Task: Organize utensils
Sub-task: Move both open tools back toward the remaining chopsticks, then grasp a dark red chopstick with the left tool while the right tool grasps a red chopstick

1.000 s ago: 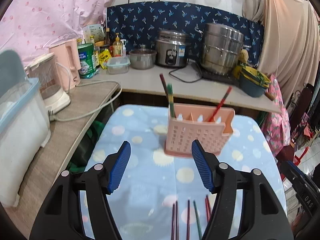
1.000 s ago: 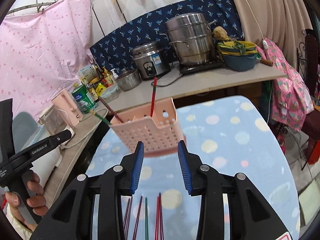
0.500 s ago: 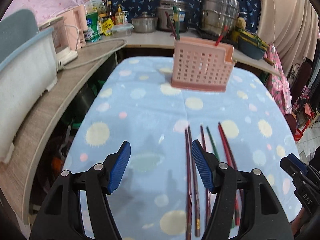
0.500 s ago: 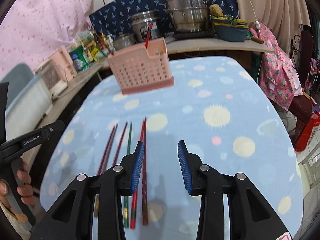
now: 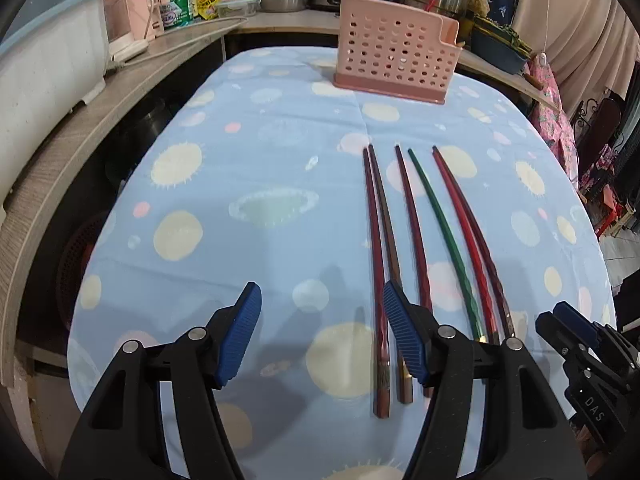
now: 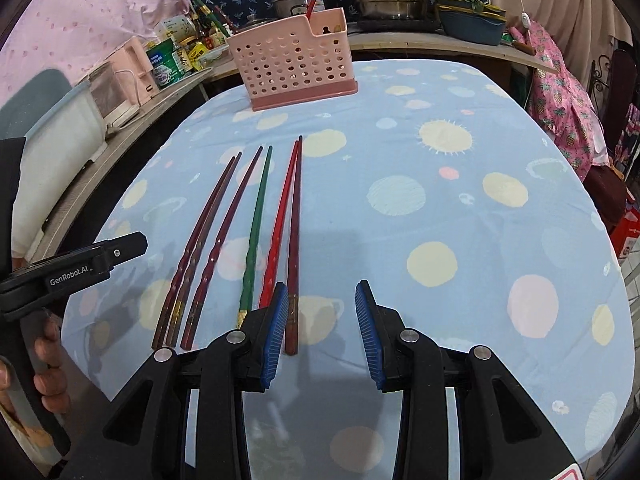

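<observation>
Both my left gripper (image 5: 320, 334) and right gripper (image 6: 321, 334) have descended toward six o'clock, over the slender lacquered chopsticks (image 5: 418, 236); the pink perforated plastic holder (image 5: 396, 60) now sits distant at twelve o'clock.

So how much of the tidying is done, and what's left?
A few chopsticks already stand in the pink holder, three as far as I can see. Nothing is in hand: the left gripper and right gripper are both open and empty above the cloth. Six chopsticks remain lying in a row, so most of the job is left.
</observation>
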Tool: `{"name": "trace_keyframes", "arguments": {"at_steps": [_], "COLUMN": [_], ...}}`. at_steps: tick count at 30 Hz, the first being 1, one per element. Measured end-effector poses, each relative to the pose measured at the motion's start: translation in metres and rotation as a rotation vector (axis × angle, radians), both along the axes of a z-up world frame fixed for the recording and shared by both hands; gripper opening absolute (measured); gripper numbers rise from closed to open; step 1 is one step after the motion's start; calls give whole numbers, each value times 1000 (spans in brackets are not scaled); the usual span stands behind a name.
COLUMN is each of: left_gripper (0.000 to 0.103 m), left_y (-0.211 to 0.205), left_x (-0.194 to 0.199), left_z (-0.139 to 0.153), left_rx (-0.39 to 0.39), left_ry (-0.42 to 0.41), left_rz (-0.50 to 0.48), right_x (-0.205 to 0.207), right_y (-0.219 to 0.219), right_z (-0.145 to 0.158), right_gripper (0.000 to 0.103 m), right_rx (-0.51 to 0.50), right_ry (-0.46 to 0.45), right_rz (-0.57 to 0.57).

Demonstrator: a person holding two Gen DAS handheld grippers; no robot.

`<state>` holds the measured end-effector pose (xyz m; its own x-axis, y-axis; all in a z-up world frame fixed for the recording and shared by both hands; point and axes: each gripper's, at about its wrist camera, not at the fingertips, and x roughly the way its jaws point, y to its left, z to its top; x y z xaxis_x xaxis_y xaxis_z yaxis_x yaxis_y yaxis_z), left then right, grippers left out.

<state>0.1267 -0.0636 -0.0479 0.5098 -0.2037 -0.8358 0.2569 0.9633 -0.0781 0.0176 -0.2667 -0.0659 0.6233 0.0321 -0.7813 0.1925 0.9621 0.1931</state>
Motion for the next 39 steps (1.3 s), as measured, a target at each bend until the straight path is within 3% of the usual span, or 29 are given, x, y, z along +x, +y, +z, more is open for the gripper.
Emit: {"name": "trace_keyframes", "arguments": {"at_steps": [8,20,39], "left_gripper": [60,64,65], "left_y": [0,-4,-12], "left_x": [-14,-26,-29], "left_z": [-12,-21,-32], "left_rx": [4,8,22], "left_ry": [29,54,73], "left_rz": [-22,-51,-72], "right_x": [-1,4,3], "right_y": [13,16,14], "right_z": [-12,-23,-25], "right_gripper": [34,12,7], "right_rx": [0,10,6], "right_ry": [20,42,42], "right_rz": [27,33,32]}}
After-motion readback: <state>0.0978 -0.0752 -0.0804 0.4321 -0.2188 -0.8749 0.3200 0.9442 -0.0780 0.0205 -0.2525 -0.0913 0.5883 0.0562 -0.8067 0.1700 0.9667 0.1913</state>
